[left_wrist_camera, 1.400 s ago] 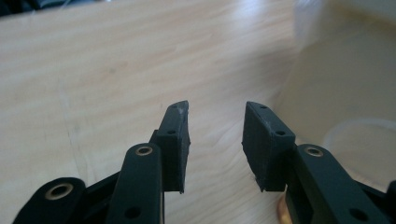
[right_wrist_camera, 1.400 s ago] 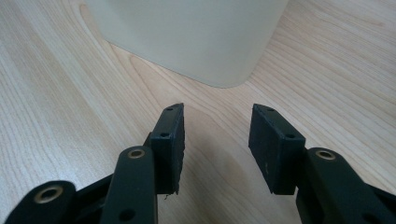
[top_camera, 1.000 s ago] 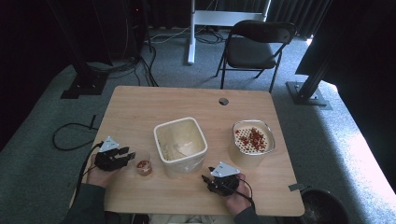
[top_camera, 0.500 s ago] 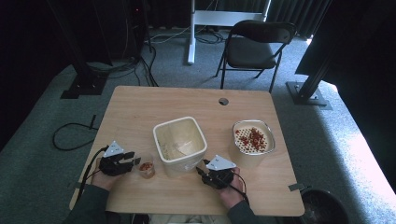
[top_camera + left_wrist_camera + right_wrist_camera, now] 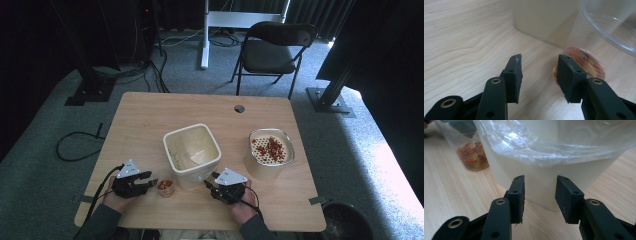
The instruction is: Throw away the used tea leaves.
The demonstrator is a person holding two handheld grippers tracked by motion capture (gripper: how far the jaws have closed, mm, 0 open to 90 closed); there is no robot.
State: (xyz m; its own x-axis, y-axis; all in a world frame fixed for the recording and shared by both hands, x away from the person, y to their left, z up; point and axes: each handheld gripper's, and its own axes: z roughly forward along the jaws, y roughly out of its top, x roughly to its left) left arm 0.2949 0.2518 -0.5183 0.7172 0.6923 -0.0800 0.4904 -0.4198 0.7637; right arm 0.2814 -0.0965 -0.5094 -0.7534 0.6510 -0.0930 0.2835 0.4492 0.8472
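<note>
Both hand-held grippers [image 5: 151, 182] [image 5: 209, 180] edged inward, jaws parted, empty; one cup [image 5: 165, 187], one bin [image 5: 192, 148].

Overhead table [image 5: 150, 115] view; two close gripper-mounted views

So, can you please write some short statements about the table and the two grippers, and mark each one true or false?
1. The left gripper is open beside the small clear cup. True.
2. The cup is empty. False: something reddish-orange lies in its bottom.
3. The right gripper is shut on the white tub. False: its jaws stand open, facing the tub's wall.
4. A clear plastic liner hangs over the tub's rim. True.
5. The bowl with red pieces stands left of the tub. False: it stands to the right.
</note>
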